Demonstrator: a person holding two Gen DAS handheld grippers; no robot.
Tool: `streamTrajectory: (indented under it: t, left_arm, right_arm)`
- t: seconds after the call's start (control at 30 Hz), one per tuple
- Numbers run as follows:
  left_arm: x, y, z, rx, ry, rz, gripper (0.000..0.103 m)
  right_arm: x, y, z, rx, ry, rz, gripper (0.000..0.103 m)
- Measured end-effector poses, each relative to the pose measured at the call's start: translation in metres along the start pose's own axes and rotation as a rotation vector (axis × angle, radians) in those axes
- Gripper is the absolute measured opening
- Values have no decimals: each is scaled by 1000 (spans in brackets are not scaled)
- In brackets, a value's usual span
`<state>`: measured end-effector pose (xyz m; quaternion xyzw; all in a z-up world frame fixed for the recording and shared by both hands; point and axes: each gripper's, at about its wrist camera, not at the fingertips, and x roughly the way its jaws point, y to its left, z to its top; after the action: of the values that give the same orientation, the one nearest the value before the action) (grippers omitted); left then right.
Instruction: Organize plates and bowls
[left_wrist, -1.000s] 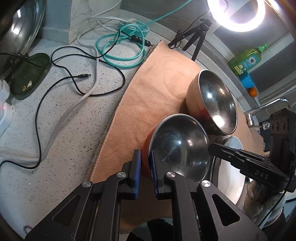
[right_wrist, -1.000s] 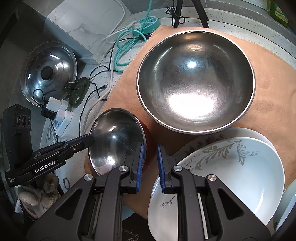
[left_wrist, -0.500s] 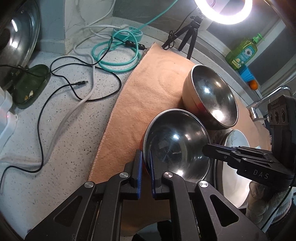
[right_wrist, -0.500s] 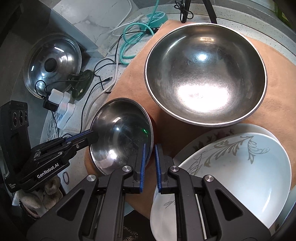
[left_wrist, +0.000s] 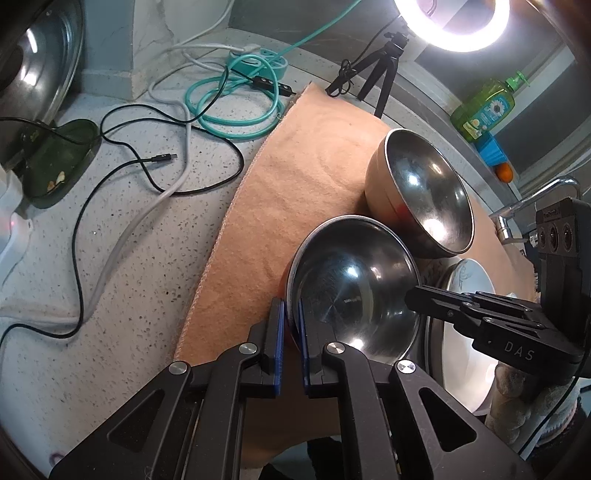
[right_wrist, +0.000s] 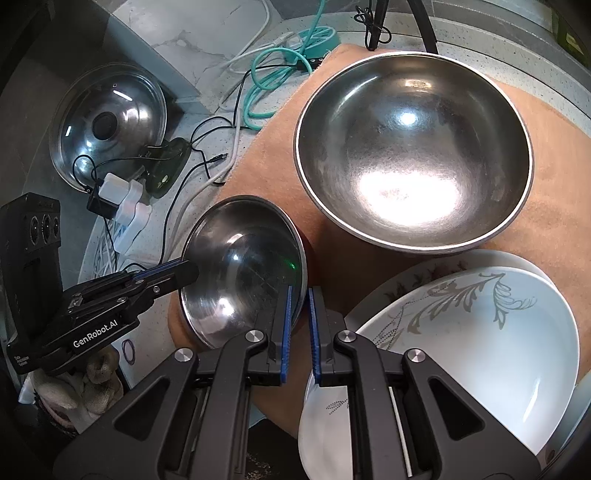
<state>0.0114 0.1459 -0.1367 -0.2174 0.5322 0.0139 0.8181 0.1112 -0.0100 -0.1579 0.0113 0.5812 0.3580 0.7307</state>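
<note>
Both grippers — left gripper (left_wrist: 291, 317), right gripper (right_wrist: 300, 306) — pinch small bowl (left_wrist: 354, 280).

two steel bowls: the small bowl (left_wrist: 354, 280) directly ahead of the left tongs (left_wrist: 291, 314) and the large bowl (right_wrist: 413, 155) farther out beyond the right tongs (right_wrist: 299, 306). two white plates with a grey leaf pattern show, stacked just right of the right tongs: the upper plate (right_wrist: 480, 343) and the lower plate (right_wrist: 406, 280) peeking out behind it; whether more lie underneath cannot be told. one peach cloth (left_wrist: 295, 166) under the dishes. one glass pot lid (right_wrist: 107, 122) far left of the tongs. one ring light (left_wrist: 454, 22), one small tripod (left_wrist: 384, 70) and one green soap bottle (left_wrist: 484, 110), all beyond the left tongs.
</note>
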Motion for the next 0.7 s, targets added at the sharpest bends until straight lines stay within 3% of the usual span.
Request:
streamTrajectory:
  t: [0.33, 0.7]
  left_arm:
    - [-15, -4, 7, 1, -23, -11, 6]
    - [-39, -26, 36, 50, -85, -45, 6]
  right_arm:
    - [-13, -2, 3, 41, -15, 37, 8]
    - [-53, -5, 17, 79, -84, 82, 8]
